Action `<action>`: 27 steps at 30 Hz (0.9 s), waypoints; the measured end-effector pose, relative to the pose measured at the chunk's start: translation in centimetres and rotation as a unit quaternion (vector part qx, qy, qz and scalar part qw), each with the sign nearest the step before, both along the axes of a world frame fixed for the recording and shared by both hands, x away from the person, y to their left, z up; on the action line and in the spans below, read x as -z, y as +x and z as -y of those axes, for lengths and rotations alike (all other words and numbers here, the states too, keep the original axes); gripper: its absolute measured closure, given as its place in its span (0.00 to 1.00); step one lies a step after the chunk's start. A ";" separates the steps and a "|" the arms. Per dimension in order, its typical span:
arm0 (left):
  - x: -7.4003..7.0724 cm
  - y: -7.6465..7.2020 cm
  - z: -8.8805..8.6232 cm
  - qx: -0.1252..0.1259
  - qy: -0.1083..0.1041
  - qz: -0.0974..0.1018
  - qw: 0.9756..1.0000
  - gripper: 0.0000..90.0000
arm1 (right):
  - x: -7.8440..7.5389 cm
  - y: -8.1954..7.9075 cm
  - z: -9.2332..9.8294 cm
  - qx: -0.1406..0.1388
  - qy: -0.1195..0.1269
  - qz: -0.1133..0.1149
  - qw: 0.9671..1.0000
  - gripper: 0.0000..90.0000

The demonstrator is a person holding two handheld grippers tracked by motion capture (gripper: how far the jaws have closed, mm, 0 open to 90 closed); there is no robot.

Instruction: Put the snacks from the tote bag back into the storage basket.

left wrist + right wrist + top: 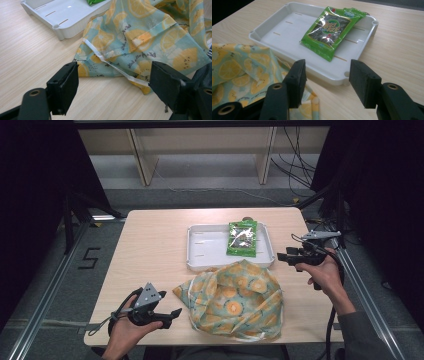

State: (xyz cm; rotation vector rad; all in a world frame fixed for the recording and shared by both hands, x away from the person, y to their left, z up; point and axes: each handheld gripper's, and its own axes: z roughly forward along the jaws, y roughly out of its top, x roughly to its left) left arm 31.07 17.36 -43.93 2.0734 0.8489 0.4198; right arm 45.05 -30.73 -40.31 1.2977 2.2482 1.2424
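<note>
Here, with both grippers' jaws spread and empty, your left gripper (167,316) should pinch the lemon-print bag (235,300) by its white-trimmed edge while your right gripper (285,256) reaches for the green packet (242,238) in the white tray (205,251).

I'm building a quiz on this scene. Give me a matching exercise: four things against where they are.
Things:
1. green snack packet
2. lemon-print cloth bag
3. left gripper
4. right gripper

Places:
a. crumpled on the table's near side
b. inside the white tray
c. by the tray's right end
d. left of the bag, near the table's front edge

Pairs: 1-b, 2-a, 3-d, 4-c

Both grippers' jaws spread wide.
</note>
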 end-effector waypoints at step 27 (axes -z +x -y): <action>0.1 0.1 0.0 -0.005 -0.004 -0.003 1.000 0.25 | 0.8 -4.8 1.3 0.003 0.014 0.009 1.000 0.45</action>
